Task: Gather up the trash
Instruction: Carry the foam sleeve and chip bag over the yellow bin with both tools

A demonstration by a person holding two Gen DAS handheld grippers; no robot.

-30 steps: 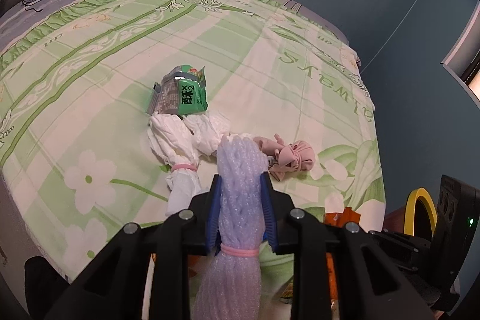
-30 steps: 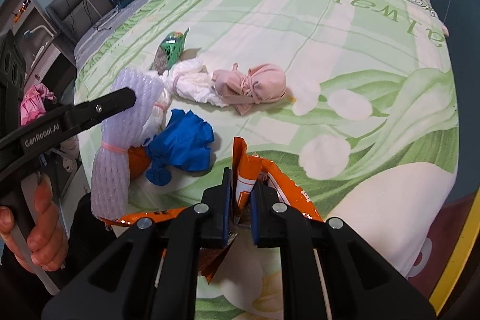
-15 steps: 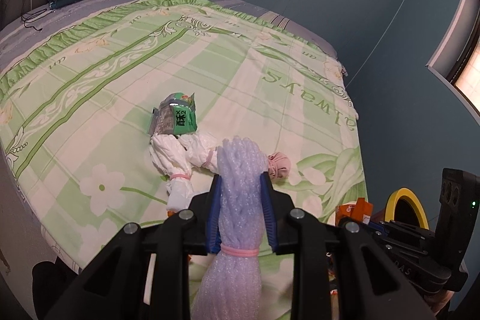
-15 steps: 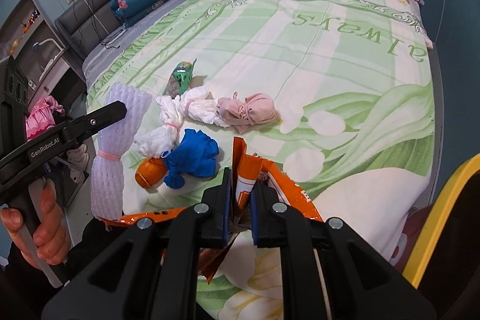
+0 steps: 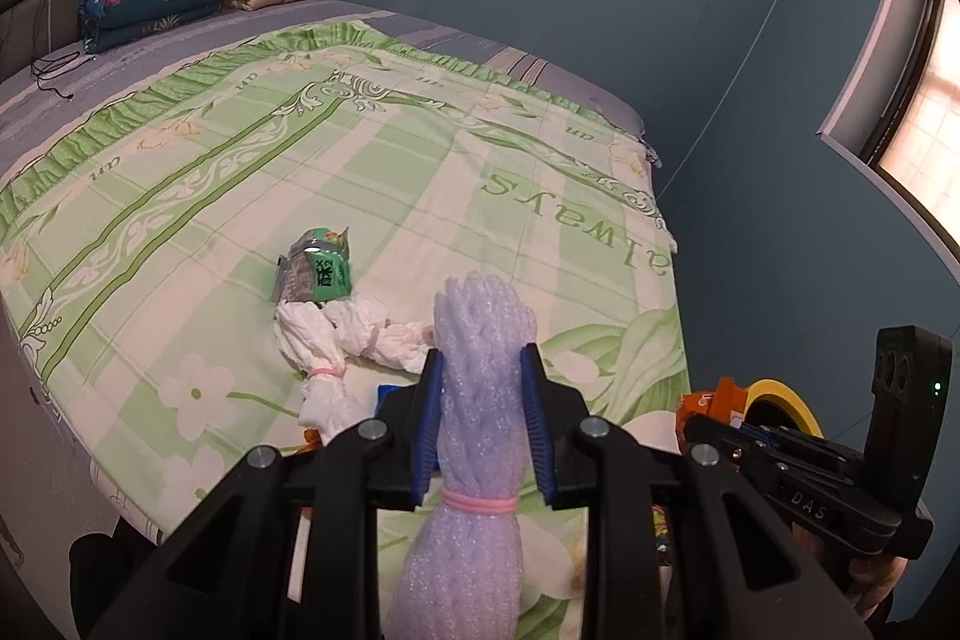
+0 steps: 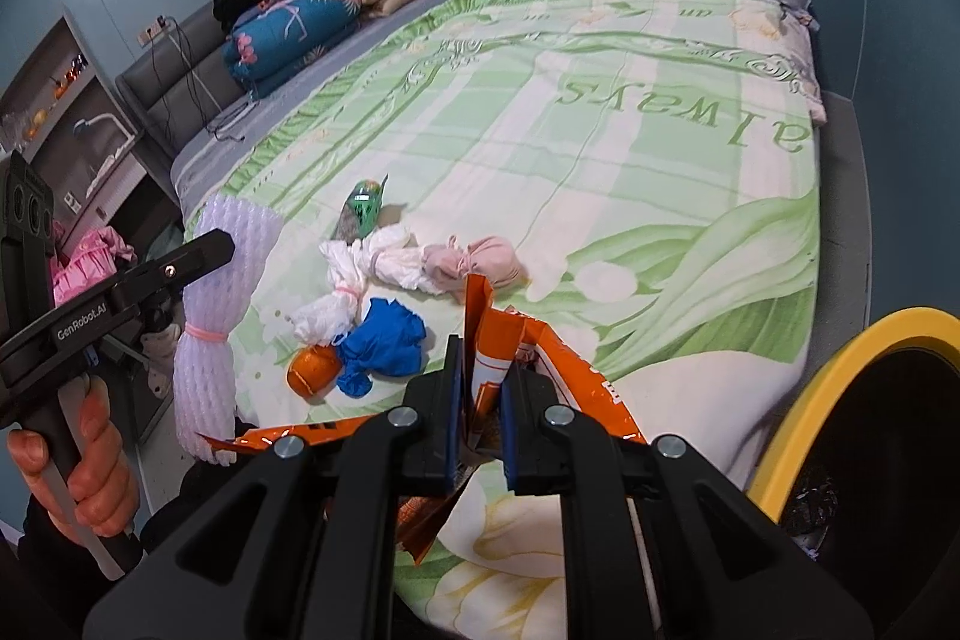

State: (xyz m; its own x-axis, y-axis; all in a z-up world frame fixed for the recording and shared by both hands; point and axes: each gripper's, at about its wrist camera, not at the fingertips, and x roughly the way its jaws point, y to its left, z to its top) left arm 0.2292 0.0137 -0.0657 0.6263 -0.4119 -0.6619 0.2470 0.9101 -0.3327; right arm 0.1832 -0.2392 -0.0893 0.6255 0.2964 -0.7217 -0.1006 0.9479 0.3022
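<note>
The left claw (image 5: 480, 400) grips a white foam net bundle (image 5: 474, 436) above the bed's (image 5: 420, 148) near edge. The right claw (image 6: 480, 388) pinches an orange snack wrapper (image 6: 489, 352) beside a yellow-rimmed bin (image 6: 840, 358). A green packet (image 6: 363, 208), white, pink and blue wads lie on the bedspread.

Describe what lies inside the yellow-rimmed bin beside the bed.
Inside the yellow-rimmed bin a dark liner and some dark crumpled contents show low down; its depths are in shadow, so nothing more can be identified.
</note>
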